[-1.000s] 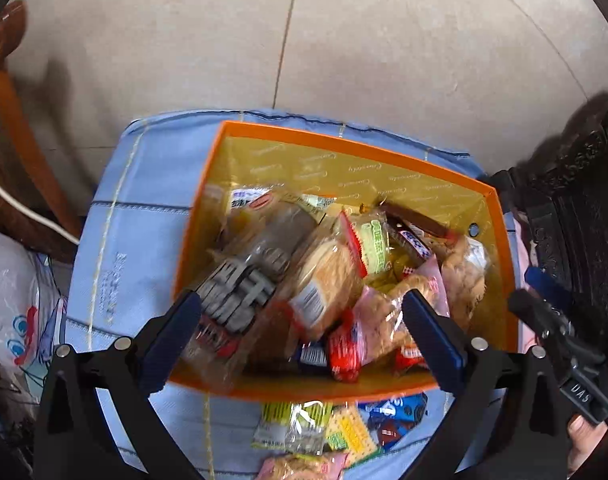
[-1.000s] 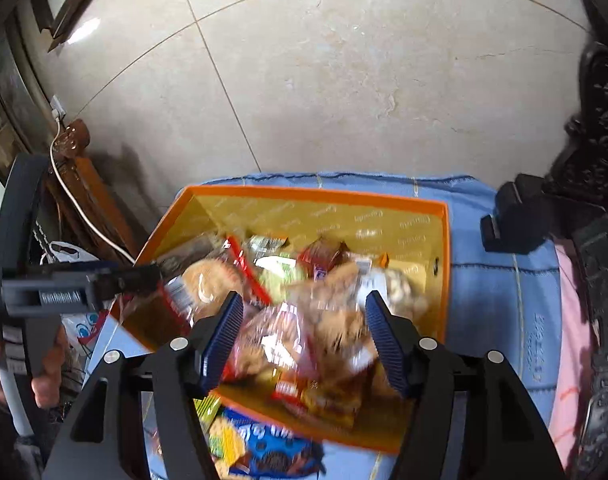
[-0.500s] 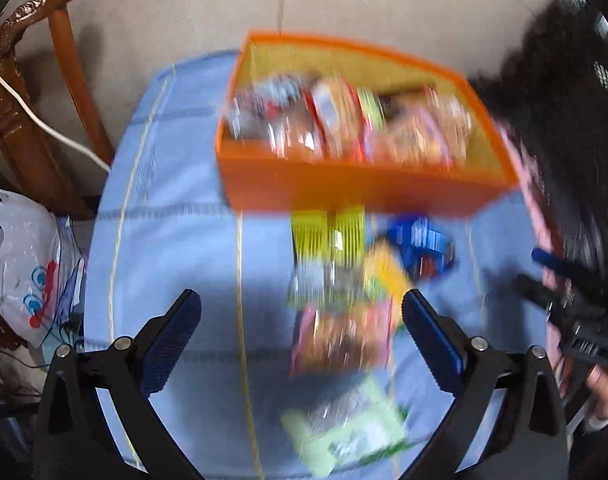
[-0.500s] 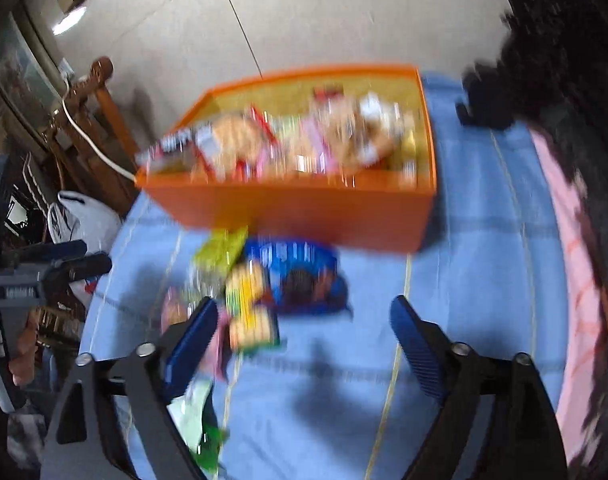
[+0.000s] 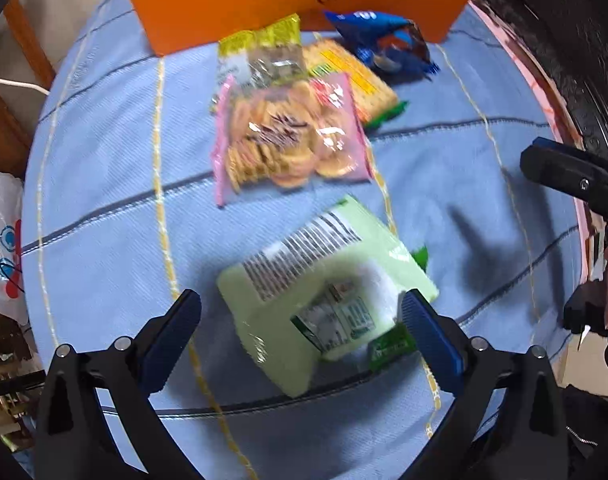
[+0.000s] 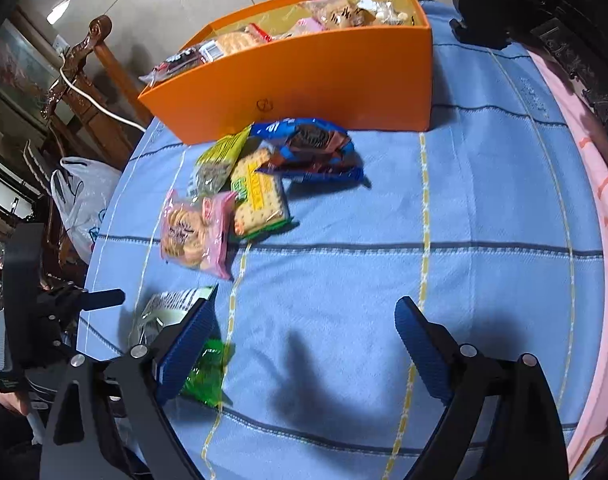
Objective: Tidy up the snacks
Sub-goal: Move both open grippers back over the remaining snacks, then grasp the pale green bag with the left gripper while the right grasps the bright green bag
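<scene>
Left wrist view: left hand-held gripper (image 5: 300,322) spread wide, nothing pinched, green packet (image 5: 327,296) lying flat on the blue-clothed surface (image 5: 104,200) directly between and just ahead of the fingers. Long axis of the packet set on a diagonal to the gap between the jaws, so probably some wrist roll needed before closing. Right hand-held gripper (image 6: 304,344) also spread and empty, bare cloth beneath, same packet off beside its left finger. Left hand clearly nearer. Orange box (image 6: 304,76) well apart, past the pink biscuit bag (image 5: 288,136).
</scene>
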